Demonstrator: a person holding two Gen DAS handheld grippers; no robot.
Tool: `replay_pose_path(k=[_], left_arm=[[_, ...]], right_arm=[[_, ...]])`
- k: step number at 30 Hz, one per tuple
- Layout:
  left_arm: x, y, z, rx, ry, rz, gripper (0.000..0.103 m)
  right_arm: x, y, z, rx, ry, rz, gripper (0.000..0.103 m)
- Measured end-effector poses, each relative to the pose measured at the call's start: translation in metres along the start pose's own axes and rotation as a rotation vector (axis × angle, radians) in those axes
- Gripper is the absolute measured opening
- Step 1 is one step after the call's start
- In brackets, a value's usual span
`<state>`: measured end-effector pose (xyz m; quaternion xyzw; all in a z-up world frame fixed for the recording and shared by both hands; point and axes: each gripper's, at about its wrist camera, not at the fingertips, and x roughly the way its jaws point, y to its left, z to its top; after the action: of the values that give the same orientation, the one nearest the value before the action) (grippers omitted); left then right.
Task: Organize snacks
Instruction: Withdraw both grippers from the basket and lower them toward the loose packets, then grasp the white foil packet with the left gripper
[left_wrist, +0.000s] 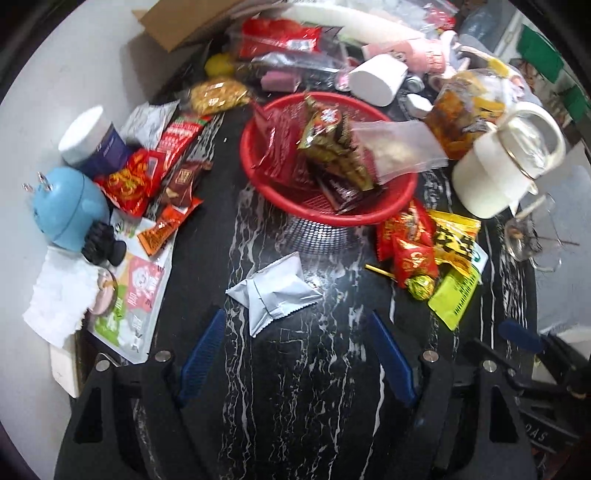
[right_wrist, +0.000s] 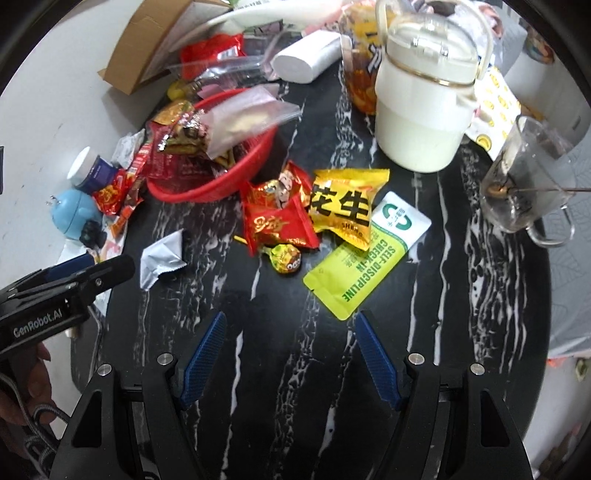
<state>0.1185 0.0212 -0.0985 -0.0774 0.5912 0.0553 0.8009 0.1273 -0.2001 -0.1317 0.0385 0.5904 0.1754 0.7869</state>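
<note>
Two grippers above scattered snacks.
Left gripper (left_wrist: 297, 356) and right gripper (right_wrist: 290, 356) jaws spread, empty; red basket (left_wrist: 400, 195) far.

The left gripper (right_wrist: 88, 273) reads "GenRobot.AI", the yellow-green pouch (right_wrist: 365, 266) "SELF-DISCIPLINE CHECK-IN", the yellow packet (right_wrist: 343, 206) "花生".

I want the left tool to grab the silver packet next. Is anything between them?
Nothing visible. The silver packet lies alone on the bare black marble table, just ahead of the open left tool. No other wrapper sits in the gap.
</note>
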Motion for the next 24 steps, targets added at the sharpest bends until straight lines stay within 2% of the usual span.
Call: replay_pose_path(k=[6,14,24], left_arm=[[0.026,0.013,0.004,-0.073,0.057,-0.004,0.079],[0.045,0.022,0.011,-0.117,0.068,0.001,0.079],[0.071,0.027,0.021,-0.125,0.090,0.029,0.079]], right_arm=[[0.018,-0.003,0.007,0.010,0.022,-0.010,0.073],[0.039,-0.005,0.014,0.020,0.055,0.002,0.073],[0.052,-0.009,0.018,0.031,0.067,-0.009,0.073]])
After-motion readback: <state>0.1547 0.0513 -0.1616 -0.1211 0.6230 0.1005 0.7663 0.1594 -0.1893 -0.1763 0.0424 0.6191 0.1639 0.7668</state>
